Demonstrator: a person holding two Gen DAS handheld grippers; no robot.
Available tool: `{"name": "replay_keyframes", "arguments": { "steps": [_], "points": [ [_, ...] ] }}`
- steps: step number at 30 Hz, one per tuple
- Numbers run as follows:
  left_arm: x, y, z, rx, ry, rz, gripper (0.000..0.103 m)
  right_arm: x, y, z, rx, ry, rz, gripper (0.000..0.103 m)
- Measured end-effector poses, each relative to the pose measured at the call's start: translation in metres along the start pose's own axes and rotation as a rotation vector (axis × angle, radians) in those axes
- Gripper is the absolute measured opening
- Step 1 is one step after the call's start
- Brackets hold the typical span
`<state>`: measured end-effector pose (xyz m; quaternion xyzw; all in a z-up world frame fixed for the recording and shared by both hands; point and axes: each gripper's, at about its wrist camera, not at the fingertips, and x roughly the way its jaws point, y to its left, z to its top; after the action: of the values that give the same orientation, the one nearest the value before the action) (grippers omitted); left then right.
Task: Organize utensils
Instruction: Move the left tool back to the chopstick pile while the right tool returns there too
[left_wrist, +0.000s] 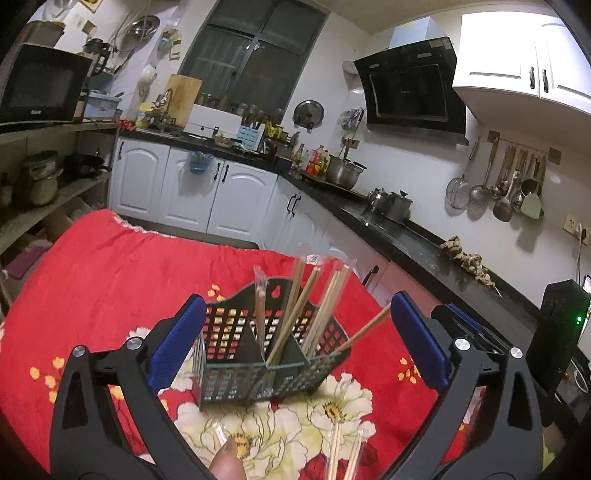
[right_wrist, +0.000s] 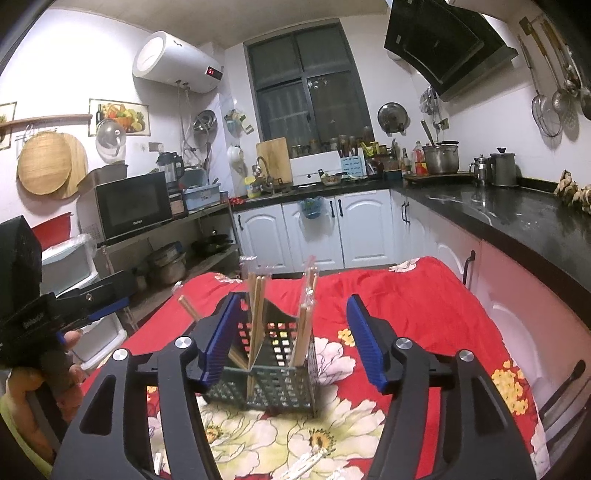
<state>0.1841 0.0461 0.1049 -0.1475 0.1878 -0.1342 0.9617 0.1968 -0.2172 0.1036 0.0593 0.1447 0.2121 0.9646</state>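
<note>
A dark green perforated utensil caddy (left_wrist: 236, 376) with dividers stands on the red floral tablecloth (left_wrist: 110, 280). Several wooden chopsticks (left_wrist: 295, 314), some in clear wrappers, stand upright in its compartments. My left gripper (left_wrist: 295, 339) is open and empty, its blue pads on either side of the caddy, just above it. More wrapped chopsticks (left_wrist: 343, 450) lie on the cloth in front. In the right wrist view the caddy (right_wrist: 280, 387) holds chopsticks (right_wrist: 256, 314). My right gripper (right_wrist: 291, 339) is open and empty, just before the caddy. The left gripper's body (right_wrist: 55, 314) shows at left.
The table sits in a kitchen. A black counter (left_wrist: 406, 236) with pots runs along the right, white cabinets (left_wrist: 192, 192) behind. Shelves with a microwave (right_wrist: 133, 206) stand at the left. A black speaker (left_wrist: 557, 332) stands at the right.
</note>
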Motion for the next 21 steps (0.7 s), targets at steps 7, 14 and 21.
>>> {"name": "replay_keyframes", "arguments": {
  "steps": [7,14,21],
  "points": [
    [-0.006,0.003,-0.019,-0.006,0.036,0.012,0.092,-0.008,0.005,-0.013,-0.007,0.022,0.008,0.061],
    [-0.012,0.009,-0.037,-0.026,0.062,0.033,0.092,-0.012,0.012,-0.024,-0.007,0.057,0.024,0.062],
    [-0.016,0.017,-0.053,-0.049,0.098,0.047,0.092,-0.018,0.016,-0.035,-0.005,0.086,0.023,0.065]
  ]
}}
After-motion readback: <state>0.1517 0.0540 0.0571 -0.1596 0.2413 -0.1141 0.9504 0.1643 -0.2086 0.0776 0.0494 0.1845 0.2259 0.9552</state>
